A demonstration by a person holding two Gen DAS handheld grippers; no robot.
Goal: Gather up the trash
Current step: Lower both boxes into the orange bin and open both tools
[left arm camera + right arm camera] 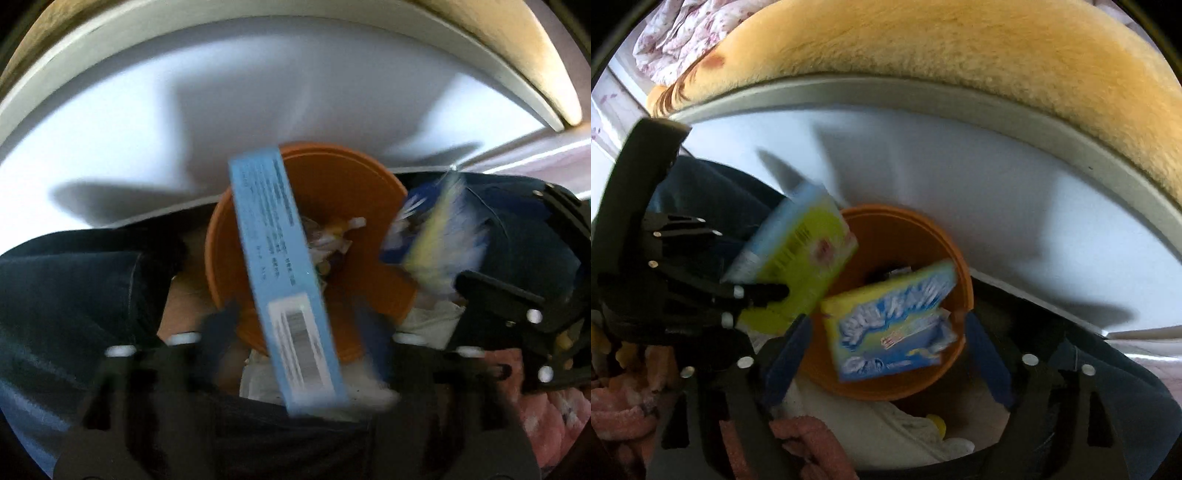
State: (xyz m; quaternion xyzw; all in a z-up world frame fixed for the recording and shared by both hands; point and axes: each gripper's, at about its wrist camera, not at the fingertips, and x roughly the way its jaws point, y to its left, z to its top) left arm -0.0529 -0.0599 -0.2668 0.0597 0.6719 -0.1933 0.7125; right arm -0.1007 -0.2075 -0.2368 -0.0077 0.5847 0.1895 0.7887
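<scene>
An orange bin (351, 206) (916, 387) stands below both grippers with small trash inside. My left gripper (299, 328) is open; a light blue box with a barcode (284, 273) hangs blurred between its spread fingers over the bin. It also shows in the right wrist view (798, 262) with a green face, beside the left gripper (701, 291). My right gripper (886, 354) is open; a yellow and blue packet (894, 325) is blurred between its fingers over the bin mouth. That packet shows blurred in the left wrist view (439, 236), next to the right gripper (517, 288).
A white wall panel (258, 92) and a tan fuzzy cushion (960, 48) lie beyond the bin. Dark blue trousers (74, 288) flank the bin. White cloth (886, 424) and a pink fluffy rug (624, 410) lie on the floor.
</scene>
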